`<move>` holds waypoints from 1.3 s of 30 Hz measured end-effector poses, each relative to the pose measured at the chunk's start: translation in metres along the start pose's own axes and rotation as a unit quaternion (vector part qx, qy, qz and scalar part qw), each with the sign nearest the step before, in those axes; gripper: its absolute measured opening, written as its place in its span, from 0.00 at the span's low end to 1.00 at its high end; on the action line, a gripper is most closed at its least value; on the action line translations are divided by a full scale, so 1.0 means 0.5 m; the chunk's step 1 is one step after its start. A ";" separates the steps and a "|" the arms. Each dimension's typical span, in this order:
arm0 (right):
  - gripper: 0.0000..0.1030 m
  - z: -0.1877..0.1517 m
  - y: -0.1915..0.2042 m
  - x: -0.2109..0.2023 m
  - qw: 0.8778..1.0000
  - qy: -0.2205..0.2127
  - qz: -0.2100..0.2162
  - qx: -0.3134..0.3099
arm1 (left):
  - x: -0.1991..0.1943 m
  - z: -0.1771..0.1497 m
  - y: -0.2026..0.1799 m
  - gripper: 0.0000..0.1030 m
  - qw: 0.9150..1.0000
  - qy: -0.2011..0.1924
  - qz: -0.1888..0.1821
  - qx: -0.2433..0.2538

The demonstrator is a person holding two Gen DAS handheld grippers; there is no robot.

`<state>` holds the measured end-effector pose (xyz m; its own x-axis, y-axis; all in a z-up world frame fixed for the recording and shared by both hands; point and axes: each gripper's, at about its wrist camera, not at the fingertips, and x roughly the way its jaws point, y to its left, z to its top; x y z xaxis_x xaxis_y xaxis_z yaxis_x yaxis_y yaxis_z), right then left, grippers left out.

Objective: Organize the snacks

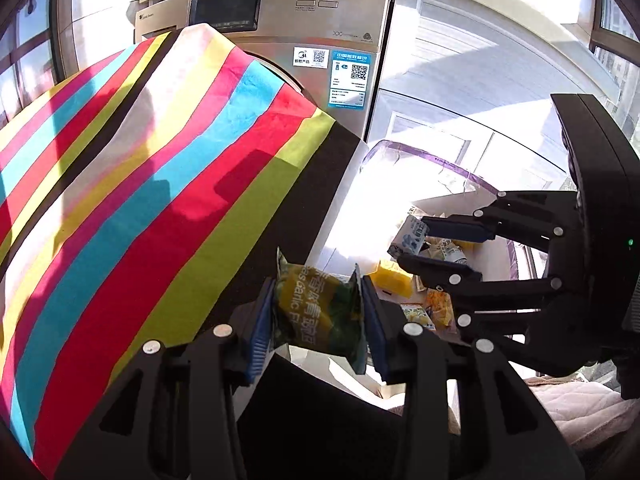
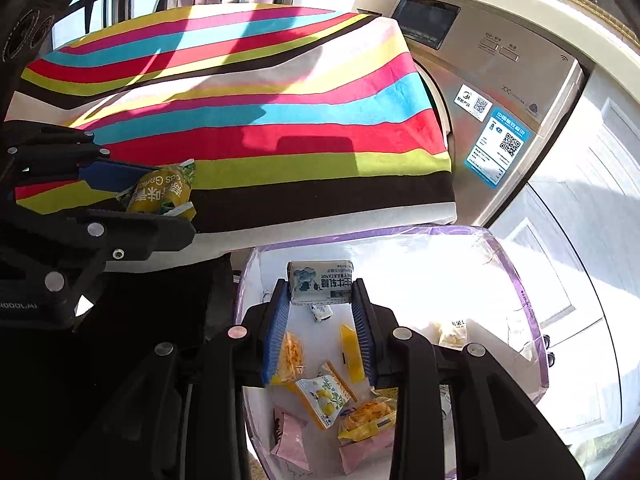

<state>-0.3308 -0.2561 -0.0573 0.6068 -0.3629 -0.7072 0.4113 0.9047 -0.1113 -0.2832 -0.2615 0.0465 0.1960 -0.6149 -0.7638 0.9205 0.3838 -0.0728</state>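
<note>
Holding a snack in each hand, I'm over the edge of the striped table. My right gripper [image 2: 320, 292] is narrowed on a grey milk candy packet [image 2: 320, 282], its long axis lying crosswise between the blue pads, and it hangs directly above the clear bin [image 2: 528, 304] with the purple rim, where several snacks already lie. My left gripper [image 1: 318, 312] is clamped on a green garlic pea packet [image 1: 318, 310], pinched across its width (the packet stands roughly upright between the pads). What matters next, I'd judge, is that the bin lies to the right of and below my left gripper, just past the striped cloth [image 1: 160, 160], while the right one is the nearer and is already above the opening. So the candy looks ready to drop first; the green packet needs a short carry rightward.
</note>
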 end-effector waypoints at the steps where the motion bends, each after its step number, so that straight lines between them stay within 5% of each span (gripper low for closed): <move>1: 0.30 -0.012 -0.021 0.005 1.000 0.007 -0.009 0.014 | 0.014 0.011 -0.012 0.40 1.000 0.002 -0.006 -0.002; 12: 0.30 -0.114 -0.167 0.026 0.988 0.051 -0.056 0.131 | 0.129 0.067 -0.144 0.41 0.999 0.009 -0.039 0.009; 14: 0.36 -0.123 -0.178 0.031 0.986 0.052 -0.054 0.148 | 0.128 0.069 -0.151 0.48 0.999 -0.006 -0.044 0.008; 15: 0.52 -0.128 -0.184 0.034 0.984 0.054 -0.052 0.159 | 0.122 0.069 -0.153 0.69 0.999 -0.018 -0.050 0.007; 16: 0.70 -0.126 -0.187 0.041 0.983 0.058 -0.051 0.167 | 0.115 0.070 -0.156 0.95 0.999 -0.028 -0.040 0.008; 17: 0.77 -0.126 -0.188 0.043 0.982 0.058 -0.055 0.172 | 0.108 0.070 -0.159 0.98 0.999 -0.040 -0.021 0.008; 22: 0.83 -0.131 -0.187 0.051 0.980 0.065 -0.076 0.174 | 0.088 0.086 -0.151 0.98 0.998 -0.021 0.055 -0.002; 28: 0.84 -0.141 -0.216 0.052 0.971 0.066 -0.061 0.222 | -0.017 0.103 -0.105 0.98 0.977 -0.087 0.182 -0.072; 30: 0.84 -0.142 -0.223 0.048 0.968 0.059 -0.047 0.241 | -0.024 0.106 -0.085 0.98 0.975 -0.086 0.189 -0.080; 34: 0.84 -0.136 -0.224 0.042 0.963 0.055 -0.023 0.262 | 0.013 0.092 -0.052 0.98 0.983 -0.015 0.159 -0.091; 39: 0.84 -0.132 -0.198 0.060 0.965 0.093 -0.056 0.238 | 0.076 0.035 -0.039 0.98 0.983 0.061 0.141 -0.097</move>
<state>-0.3981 -0.3415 -0.1133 0.4261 -0.3669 -0.8269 0.7599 0.6412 0.1071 -0.2880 -0.3044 0.0300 0.3811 -0.3838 -0.8411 0.7520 0.6579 0.0405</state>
